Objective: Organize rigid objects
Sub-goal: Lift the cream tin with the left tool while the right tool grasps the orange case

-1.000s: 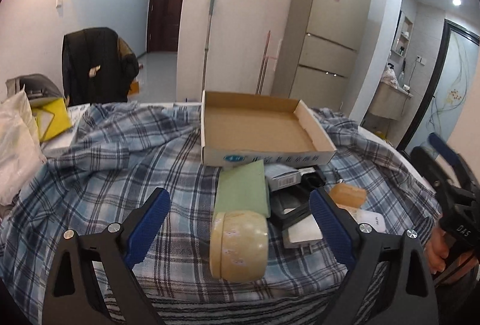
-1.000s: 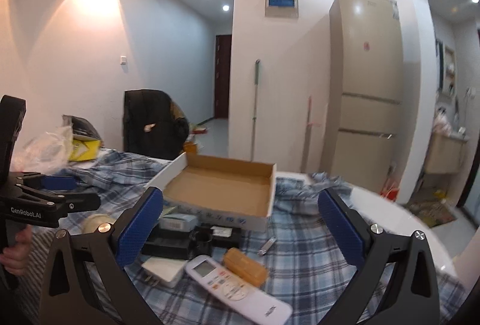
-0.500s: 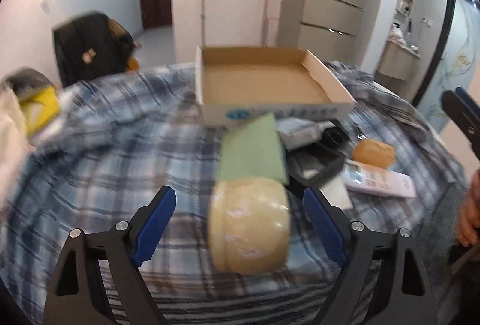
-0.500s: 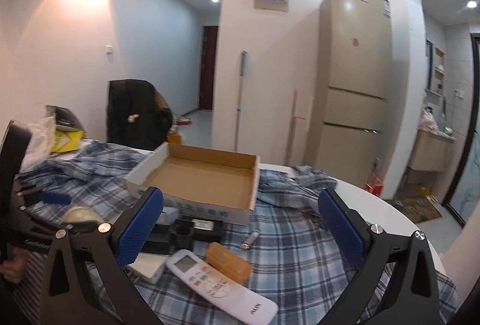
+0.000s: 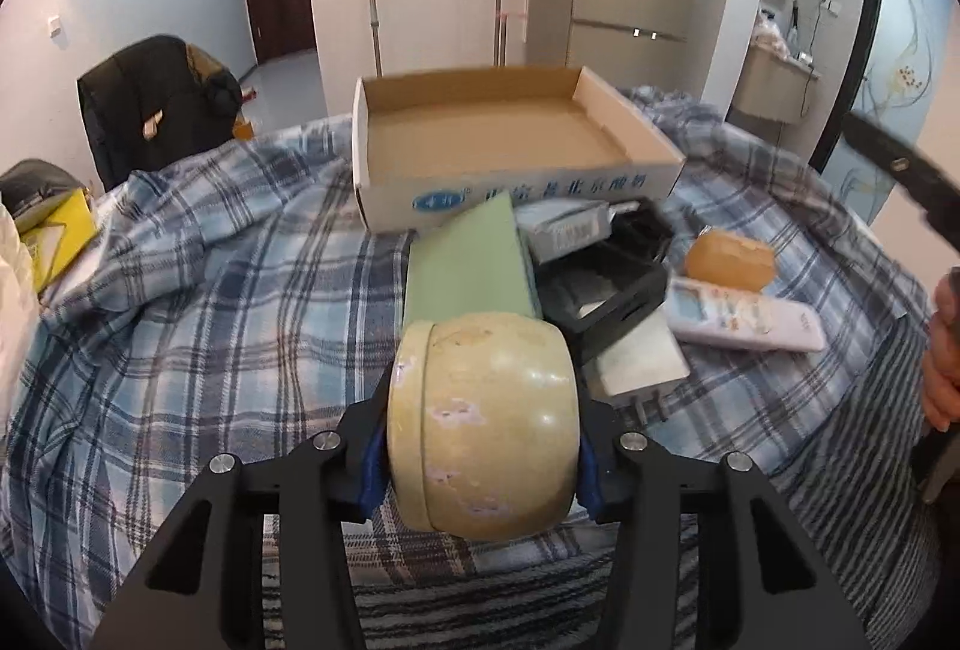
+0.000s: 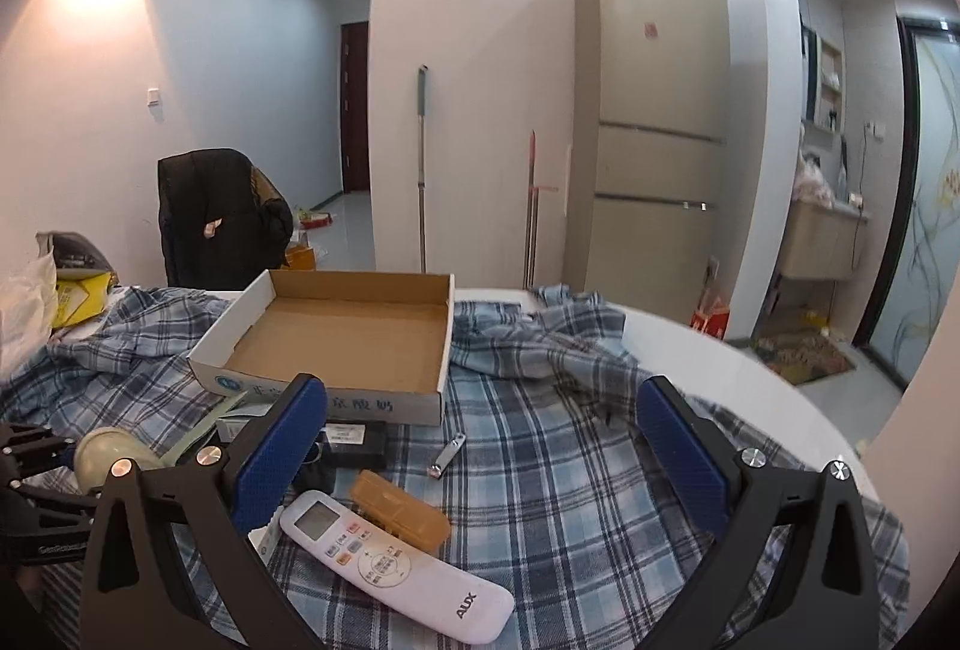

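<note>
Left tool (image 5: 483, 461): closed on a yellowish round jar (image 5: 483, 419), blue pads pressed to both its sides, low over the plaid cloth (image 5: 210, 326) covering the table
Right tool (image 6: 480, 446): jaws spread wide, holding nothing, above a white remote (image 6: 396, 569) and an orange case (image 6: 399, 509) lying side by side
Cardboard box (image 5: 510, 140): open, empty, beyond the jar; a green flat box (image 5: 468, 269) lies between them
</note>
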Demonstrator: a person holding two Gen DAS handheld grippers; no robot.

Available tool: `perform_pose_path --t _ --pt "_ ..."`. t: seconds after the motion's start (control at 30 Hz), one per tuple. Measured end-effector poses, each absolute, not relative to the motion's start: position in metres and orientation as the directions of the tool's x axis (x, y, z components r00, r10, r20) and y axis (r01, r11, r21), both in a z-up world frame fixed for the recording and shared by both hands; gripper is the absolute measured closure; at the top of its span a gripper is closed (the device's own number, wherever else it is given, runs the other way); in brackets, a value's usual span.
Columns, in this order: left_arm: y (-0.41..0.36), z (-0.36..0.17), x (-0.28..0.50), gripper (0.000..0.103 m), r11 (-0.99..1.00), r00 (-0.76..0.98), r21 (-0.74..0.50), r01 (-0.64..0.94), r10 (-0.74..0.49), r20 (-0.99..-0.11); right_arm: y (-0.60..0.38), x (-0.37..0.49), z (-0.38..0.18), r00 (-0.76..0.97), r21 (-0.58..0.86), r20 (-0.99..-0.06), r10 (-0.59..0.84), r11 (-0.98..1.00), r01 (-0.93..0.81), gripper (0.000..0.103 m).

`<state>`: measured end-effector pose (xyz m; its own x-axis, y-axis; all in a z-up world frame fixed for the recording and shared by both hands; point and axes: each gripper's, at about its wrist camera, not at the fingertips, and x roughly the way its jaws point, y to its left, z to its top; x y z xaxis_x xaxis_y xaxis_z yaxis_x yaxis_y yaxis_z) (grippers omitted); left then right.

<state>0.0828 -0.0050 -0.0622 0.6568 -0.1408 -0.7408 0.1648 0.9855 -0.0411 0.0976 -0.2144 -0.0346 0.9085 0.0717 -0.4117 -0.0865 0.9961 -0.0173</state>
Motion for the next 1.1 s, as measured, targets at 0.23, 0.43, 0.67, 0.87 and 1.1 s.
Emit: perform_pose_path --t 0.23,0.43,0.67,0.87,1.1 --pt "-0.013 -0.055 0.077 0.053 0.984 0.673 -0.012 0.177 -0.130 -0.728 -0.246 0.102 -0.030 0.910 0.038 -0.407 -0.081 0.994 0.106 0.000" --pt "-0.016 -0.075 0.085 0.053 0.982 0.626 -0.005 0.191 -0.126 -0.770 -0.240 0.104 -0.032 0.898 0.031 -0.437 -0.051 0.997 0.071 0.000" --pt "-0.016 -0.097 0.089 0.053 0.989 0.559 -0.003 0.151 -0.087 -0.825 -0.234 0.099 -0.031 0.902 0.014 -0.432 -0.021 0.999 0.030 0.000" --pt "-0.017 -0.093 0.085 0.053 0.990 0.585 0.027 0.139 -0.060 -0.809 -0.229 0.099 -0.031 0.913 -0.030 -0.405 -0.056 0.998 0.048 0.000" --pt "-0.015 -0.098 0.091 0.053 0.993 0.561 0.045 0.113 -0.026 -0.828 -0.227 0.101 -0.034 0.905 -0.034 -0.423 -0.051 0.999 0.040 0.000"
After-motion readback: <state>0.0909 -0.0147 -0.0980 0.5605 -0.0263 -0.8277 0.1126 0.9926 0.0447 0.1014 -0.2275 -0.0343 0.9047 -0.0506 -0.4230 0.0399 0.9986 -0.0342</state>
